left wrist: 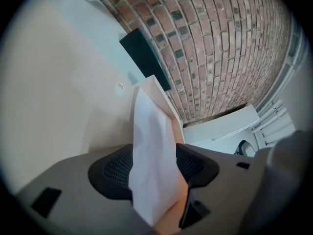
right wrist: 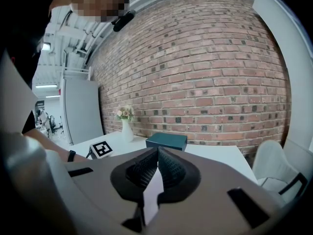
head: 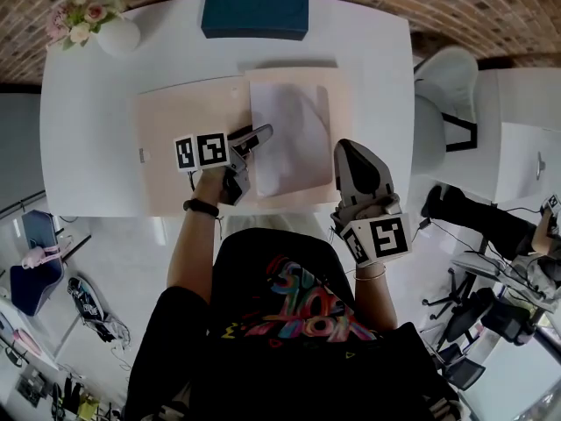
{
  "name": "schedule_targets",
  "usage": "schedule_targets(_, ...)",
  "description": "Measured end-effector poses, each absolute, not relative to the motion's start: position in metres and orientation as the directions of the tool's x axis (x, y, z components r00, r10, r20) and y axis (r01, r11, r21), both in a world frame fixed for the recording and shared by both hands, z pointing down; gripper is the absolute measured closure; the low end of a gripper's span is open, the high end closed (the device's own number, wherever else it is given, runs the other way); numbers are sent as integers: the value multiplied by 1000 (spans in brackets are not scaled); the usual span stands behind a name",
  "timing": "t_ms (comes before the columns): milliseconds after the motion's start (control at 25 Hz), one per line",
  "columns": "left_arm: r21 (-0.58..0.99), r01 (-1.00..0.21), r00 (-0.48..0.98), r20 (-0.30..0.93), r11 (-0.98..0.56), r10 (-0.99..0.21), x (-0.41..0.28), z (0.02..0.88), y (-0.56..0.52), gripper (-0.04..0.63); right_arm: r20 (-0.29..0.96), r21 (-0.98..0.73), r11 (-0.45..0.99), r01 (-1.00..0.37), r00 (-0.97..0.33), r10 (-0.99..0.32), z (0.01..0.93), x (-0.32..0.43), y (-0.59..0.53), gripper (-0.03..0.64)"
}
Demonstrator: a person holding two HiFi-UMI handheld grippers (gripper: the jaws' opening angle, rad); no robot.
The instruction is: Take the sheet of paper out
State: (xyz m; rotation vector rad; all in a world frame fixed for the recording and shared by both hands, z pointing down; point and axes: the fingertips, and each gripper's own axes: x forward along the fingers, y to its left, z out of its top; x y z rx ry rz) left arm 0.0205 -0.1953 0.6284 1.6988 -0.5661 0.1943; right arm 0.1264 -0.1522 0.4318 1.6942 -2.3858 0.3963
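A peach folder (head: 188, 139) lies open on the white table (head: 88, 147), and a white sheet of paper (head: 289, 130) rests on its right half. My left gripper (head: 259, 134) is at the sheet's left edge. In the left gripper view (left wrist: 154, 168) its jaws stand open, with the sheet (left wrist: 154, 146) and a peach flap (left wrist: 164, 99) running between the pads. My right gripper (head: 346, 152) sits at the folder's right side near the front edge. Its jaws (right wrist: 157, 155) are shut on a white strip of paper (right wrist: 152, 195).
A dark teal box (head: 255, 9) stands at the table's back, and a white vase of flowers (head: 96, 20) at the back left. A white chair (head: 443, 103) stands to the right of the table. A brick wall (right wrist: 205, 58) runs behind it.
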Motion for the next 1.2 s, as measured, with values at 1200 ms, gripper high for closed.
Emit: schedule_targets(1200, 944, -262, 961, 237, -201, -141, 51, 610, -192, 331, 331, -147, 319, -936, -351, -876, 441, 124, -157, 598)
